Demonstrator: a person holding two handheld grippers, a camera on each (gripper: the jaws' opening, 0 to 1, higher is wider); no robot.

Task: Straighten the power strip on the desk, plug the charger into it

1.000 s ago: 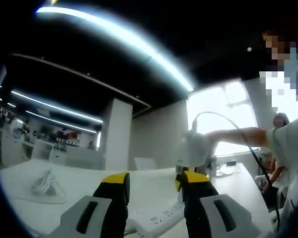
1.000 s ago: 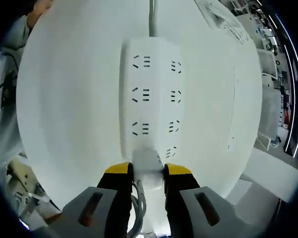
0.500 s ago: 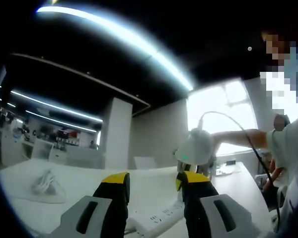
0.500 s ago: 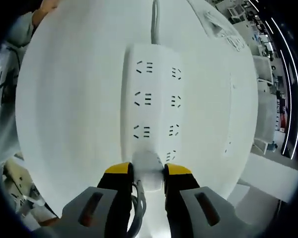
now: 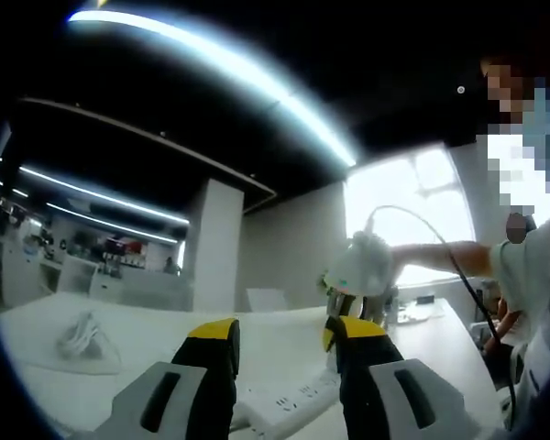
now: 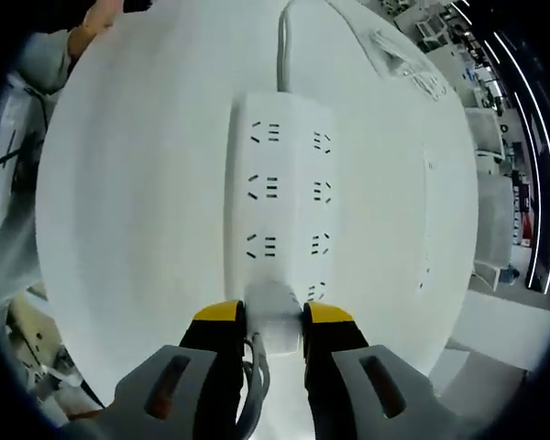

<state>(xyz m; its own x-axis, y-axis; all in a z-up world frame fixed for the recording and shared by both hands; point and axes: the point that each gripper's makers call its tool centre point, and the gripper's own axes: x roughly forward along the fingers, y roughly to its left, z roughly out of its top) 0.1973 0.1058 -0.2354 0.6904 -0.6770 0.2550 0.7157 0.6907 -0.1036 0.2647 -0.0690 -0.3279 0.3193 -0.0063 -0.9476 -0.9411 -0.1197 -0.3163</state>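
Right gripper view looks down on the white desk (image 6: pixel 128 211), where the power strip (image 6: pixel 280 197) lies flat, its cord running off the far end. The right gripper (image 6: pixel 273 321) pinches the white charger (image 6: pixel 273 312) over the strip's near end socket. In the left gripper view, the left gripper (image 5: pixel 280 335) hangs spread above the desk, the strip between its jaws, a cable bundle (image 5: pixel 82 337) far left.
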